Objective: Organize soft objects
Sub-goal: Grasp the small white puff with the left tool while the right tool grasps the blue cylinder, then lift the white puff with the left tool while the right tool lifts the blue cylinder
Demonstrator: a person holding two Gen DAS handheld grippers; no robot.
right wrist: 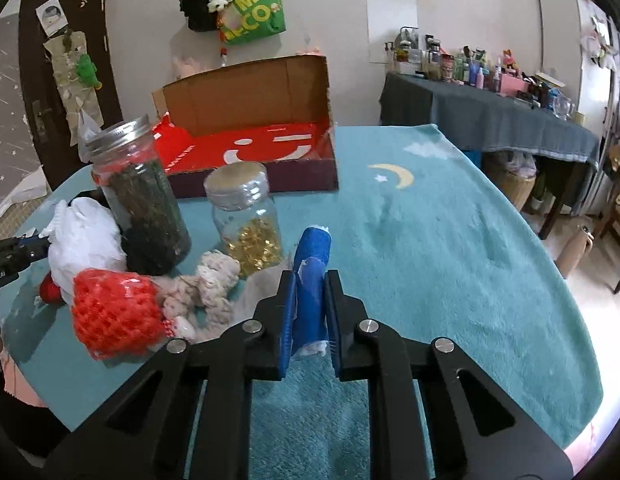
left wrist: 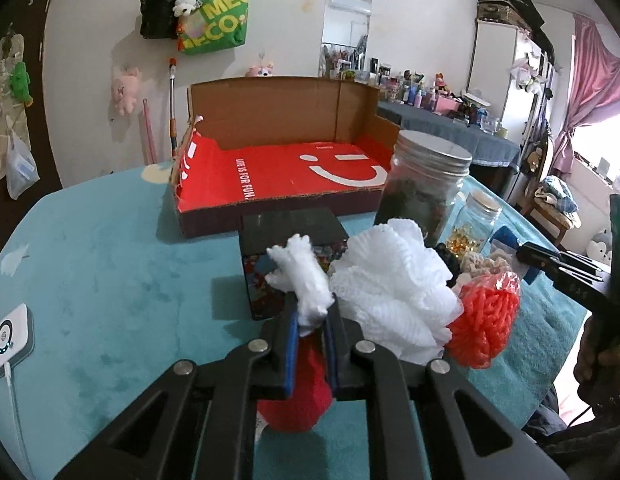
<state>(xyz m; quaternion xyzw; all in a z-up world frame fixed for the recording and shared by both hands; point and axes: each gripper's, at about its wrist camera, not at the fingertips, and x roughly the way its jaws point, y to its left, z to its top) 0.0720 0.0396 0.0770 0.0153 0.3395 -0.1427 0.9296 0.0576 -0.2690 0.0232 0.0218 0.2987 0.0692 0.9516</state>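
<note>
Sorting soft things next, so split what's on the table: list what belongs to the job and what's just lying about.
Belongs to the job:
white-and-red soft toy, in the left claw
blue soft piece, in the right claw
white mesh puff
red net bundle
beige plush
open cardboard box

Lying about:
dark-filled jar
gold-filled jar
small black box

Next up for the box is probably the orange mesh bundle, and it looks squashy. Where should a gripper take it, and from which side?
Grip the orange mesh bundle across its bulging middle, coming from the open near edge of the table. The white netting puff and beige knit piece crowd its far sides, and both jars stand behind. Its mesh looks soft enough to pinch, I think.
</note>
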